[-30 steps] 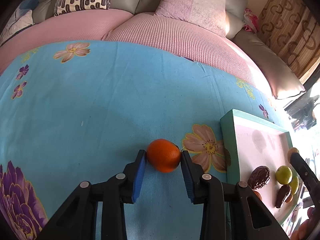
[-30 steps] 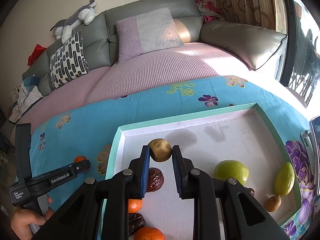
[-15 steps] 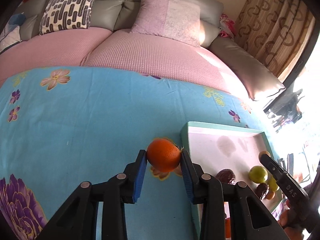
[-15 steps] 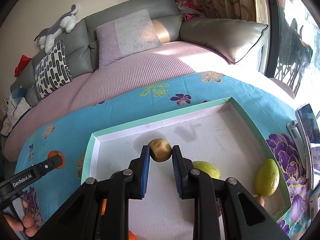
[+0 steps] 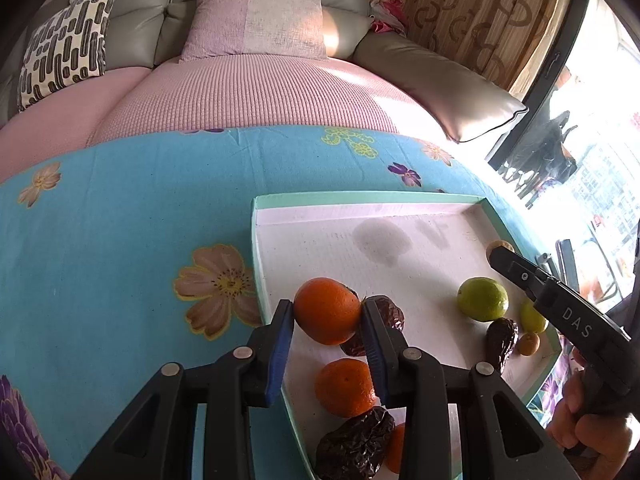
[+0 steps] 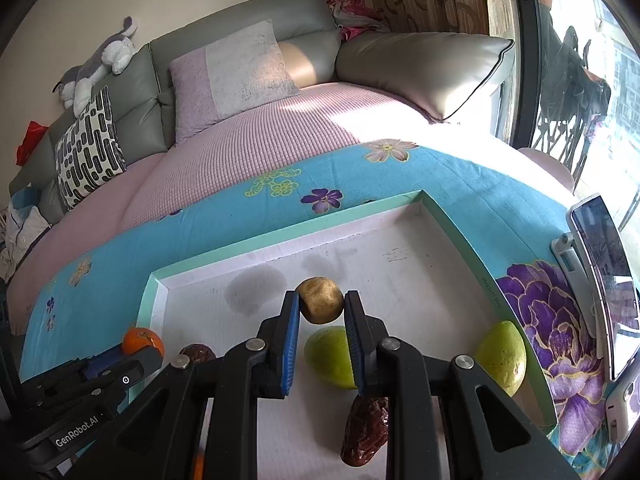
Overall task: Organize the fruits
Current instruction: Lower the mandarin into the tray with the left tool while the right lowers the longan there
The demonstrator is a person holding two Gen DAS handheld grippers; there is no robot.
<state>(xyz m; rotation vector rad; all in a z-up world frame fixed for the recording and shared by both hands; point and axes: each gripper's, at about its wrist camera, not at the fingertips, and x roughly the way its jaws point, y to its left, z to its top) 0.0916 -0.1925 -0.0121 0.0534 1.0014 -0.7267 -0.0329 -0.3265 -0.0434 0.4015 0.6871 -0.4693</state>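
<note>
Turquoise flowered cloth (image 5: 120, 248) covers the whole work surface, with a grey sofa (image 6: 240, 40) and pink quilted cover (image 5: 248, 92) behind it; sunlight enters from a window (image 6: 580, 60) at the right. A phone on a stand (image 6: 600, 272) sits at the cloth's right edge.

Next in size: green-rimmed tray (image 5: 360, 197) with a white floor, holding most of the fruit. Inside it: a green fruit (image 5: 483, 299), a second orange (image 5: 345, 387), several dark wrinkled dates (image 5: 500, 340).

Left gripper (image 5: 327, 338): jaws clenched on an orange (image 5: 327, 310), held above the tray's near-left corner, close over a date and the second orange. Right gripper (image 6: 321, 338): jaws clenched on a small brown fruit (image 6: 321, 300), held over the tray floor, above a green fruit (image 6: 330, 356). Both carried fruits appear clear of the tray floor; exact height cannot be judged.

Risks, as judgement:
- Orange is round and smooth. If let go from height it may roll, knock the date or the other orange, or bounce over the low rim onto the cloth.
- Brown fruit hangs directly above the green fruit. Dropped there, it would glance off rather than settle.
- Both tools work over one tray; they could collide if they close in together.
- Cloth is soft and possibly uneven, so the tray might shift if pushed.
</note>
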